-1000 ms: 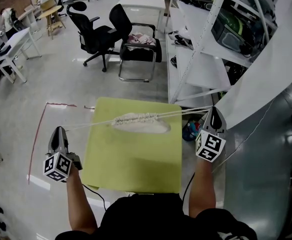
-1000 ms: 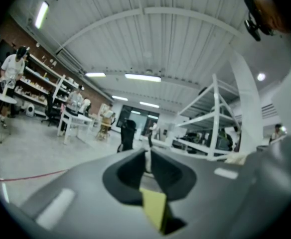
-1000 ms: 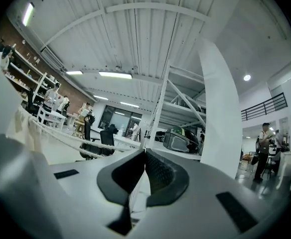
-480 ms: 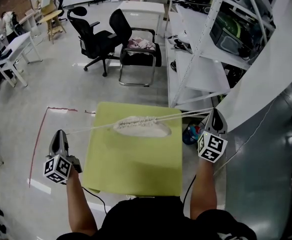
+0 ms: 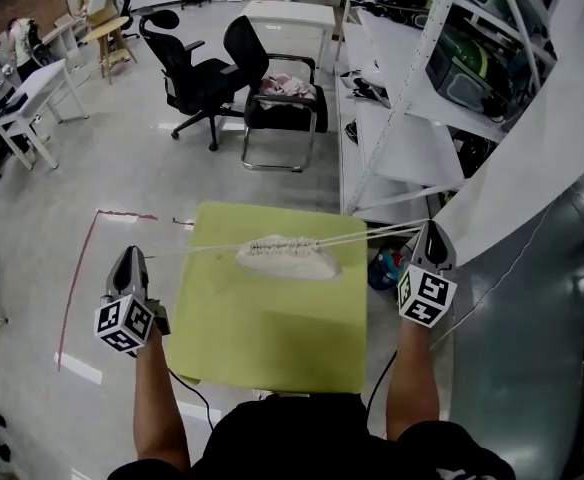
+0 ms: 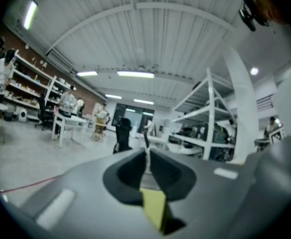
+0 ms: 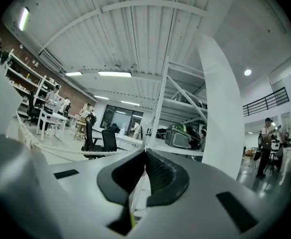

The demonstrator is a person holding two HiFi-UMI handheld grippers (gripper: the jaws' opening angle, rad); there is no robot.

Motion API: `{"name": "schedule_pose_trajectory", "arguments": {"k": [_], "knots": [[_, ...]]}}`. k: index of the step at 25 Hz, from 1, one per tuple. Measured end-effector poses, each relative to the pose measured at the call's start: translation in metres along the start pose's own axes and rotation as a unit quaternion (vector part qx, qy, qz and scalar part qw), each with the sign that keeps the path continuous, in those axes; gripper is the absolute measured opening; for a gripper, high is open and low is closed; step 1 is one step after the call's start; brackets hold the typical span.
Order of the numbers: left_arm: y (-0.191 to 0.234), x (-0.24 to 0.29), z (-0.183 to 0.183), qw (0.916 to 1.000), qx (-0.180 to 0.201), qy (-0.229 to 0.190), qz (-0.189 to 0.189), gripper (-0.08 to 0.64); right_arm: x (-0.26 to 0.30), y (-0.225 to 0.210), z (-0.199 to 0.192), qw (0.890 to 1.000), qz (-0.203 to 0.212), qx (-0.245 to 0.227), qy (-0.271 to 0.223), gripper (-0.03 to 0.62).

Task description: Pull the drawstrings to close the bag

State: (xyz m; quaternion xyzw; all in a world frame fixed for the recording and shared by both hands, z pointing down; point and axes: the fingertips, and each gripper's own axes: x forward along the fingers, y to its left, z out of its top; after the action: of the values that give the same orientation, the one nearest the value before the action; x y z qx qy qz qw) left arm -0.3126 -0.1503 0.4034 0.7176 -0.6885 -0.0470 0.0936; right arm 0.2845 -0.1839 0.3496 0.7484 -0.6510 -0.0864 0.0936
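Note:
A white cloth bag [image 5: 287, 259] lies on the far part of the green table [image 5: 262, 338], its mouth gathered into ruffles along the far edge. One drawstring [image 5: 192, 251] runs taut to the left, and a pair of strings [image 5: 372, 234] runs to the right. My left gripper [image 5: 129, 254] is off the table's left side, shut on the left string. The right gripper [image 5: 433, 228] is past the table's right edge, shut on the right strings. In the left gripper view the jaws [image 6: 146, 152] pinch a thin white cord. The right gripper view shows its jaws [image 7: 145, 154] closed, with cord [image 7: 46, 151] trailing left.
Two black office chairs [image 5: 197, 73] [image 5: 277, 83] stand beyond the table. A white metal shelf rack [image 5: 402, 98] rises close on the right. Red tape [image 5: 77, 268] marks the floor at left. A blue object [image 5: 384, 268] sits on the floor by the table's right edge.
The bag's mouth has gathered tighter and its ruffled edge is shorter. My left gripper has shifted slightly right and up. The right gripper has barely moved.

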Motion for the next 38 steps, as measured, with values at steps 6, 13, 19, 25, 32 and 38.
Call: {"name": "schedule_pose_trajectory", "arguments": {"k": [6,13,19,25,32,38], "knots": [[-0.02,0.051,-0.004,0.9988,0.037,0.022,-0.022,0.032,0.026,0.022,-0.005,0.999,0.034,-0.023,0.013,0.012],[-0.057,0.12,0.023,0.9948,0.083,0.015,-0.057,0.034,0.075,0.036,0.018,0.997,0.055,-0.052,0.0,0.012],[-0.076,0.125,0.033,0.9928,0.091,0.008,-0.077,0.035,0.077,0.052,0.036,0.995,0.076,-0.066,-0.019,0.012],[-0.075,0.078,-0.037,0.9921,0.079,0.066,-0.071,0.035,0.029,0.096,-0.01,0.983,0.149,-0.105,0.019,0.012],[-0.066,0.038,-0.119,0.9844,0.069,0.152,-0.056,0.035,-0.026,0.132,-0.093,0.968,0.199,-0.111,0.106,0.012],[-0.065,-0.003,-0.188,0.9695,0.086,0.225,-0.048,0.037,-0.074,0.156,-0.151,0.956,0.227,-0.087,0.167,0.012]]}}
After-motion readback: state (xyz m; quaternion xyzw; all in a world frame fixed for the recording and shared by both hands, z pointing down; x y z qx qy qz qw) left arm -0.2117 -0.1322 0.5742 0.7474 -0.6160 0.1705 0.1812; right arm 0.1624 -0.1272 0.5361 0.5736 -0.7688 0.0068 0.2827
